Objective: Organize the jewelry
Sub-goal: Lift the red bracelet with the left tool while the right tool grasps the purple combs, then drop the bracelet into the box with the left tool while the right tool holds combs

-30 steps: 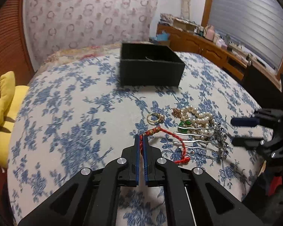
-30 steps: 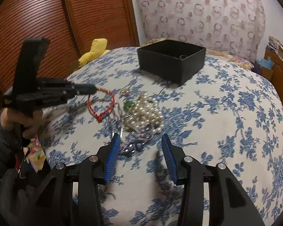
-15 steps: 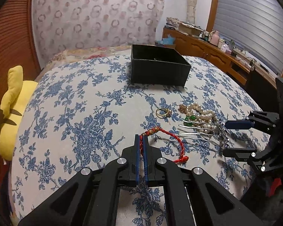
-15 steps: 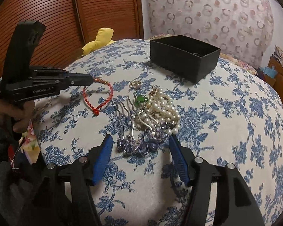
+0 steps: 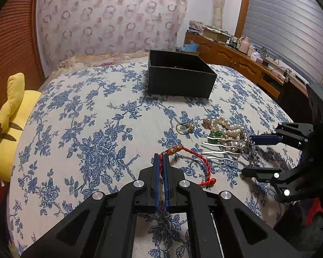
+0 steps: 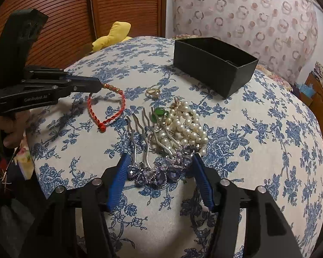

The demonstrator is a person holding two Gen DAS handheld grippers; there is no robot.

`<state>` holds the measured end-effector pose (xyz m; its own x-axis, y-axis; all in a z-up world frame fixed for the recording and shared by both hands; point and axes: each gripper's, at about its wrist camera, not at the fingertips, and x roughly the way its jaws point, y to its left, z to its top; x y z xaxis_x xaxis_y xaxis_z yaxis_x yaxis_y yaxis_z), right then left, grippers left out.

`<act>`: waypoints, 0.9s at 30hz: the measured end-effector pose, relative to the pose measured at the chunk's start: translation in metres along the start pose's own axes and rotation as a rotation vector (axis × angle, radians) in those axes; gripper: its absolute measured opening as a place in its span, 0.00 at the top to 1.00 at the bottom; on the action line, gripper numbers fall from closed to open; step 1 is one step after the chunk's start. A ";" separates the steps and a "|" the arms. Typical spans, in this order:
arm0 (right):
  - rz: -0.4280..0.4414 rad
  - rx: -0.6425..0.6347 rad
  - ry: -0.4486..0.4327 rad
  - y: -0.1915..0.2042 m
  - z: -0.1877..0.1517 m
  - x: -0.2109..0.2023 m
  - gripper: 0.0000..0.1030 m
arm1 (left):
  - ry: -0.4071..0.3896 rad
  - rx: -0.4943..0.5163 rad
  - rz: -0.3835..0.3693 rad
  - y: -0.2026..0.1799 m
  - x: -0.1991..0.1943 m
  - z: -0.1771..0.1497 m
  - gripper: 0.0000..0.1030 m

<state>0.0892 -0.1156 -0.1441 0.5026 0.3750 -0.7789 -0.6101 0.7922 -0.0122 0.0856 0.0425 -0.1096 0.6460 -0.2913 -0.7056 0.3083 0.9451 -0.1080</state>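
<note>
Your left gripper (image 5: 160,161) is clamped on red bracelet (image 5: 196,161), loop trailing to its right. Your right gripper (image 6: 160,169) is spread wide around purple hair comb (image 6: 159,172); black box (image 6: 215,64) sits well beyond.

bed (image 5: 75,129) | black box (image 5: 180,81) | ring (image 5: 184,127) | pearls (image 6: 187,126) | hair comb (image 6: 152,150)

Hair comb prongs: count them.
4, side by side on the comb, running from its purple jeweled top between the right gripper fingers toward the pearls; pearls may hide others.
</note>
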 end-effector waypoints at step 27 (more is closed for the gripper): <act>-0.034 0.046 -0.166 -0.041 0.025 -0.055 0.41 | -0.164 0.061 0.005 -0.023 -0.024 0.080 0.98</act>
<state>0.1019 -0.1565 -0.0846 0.6194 0.4187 -0.6641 -0.5640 0.8258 -0.0055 0.1184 0.0157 -0.0341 0.7515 -0.3117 -0.5815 0.3434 0.9374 -0.0587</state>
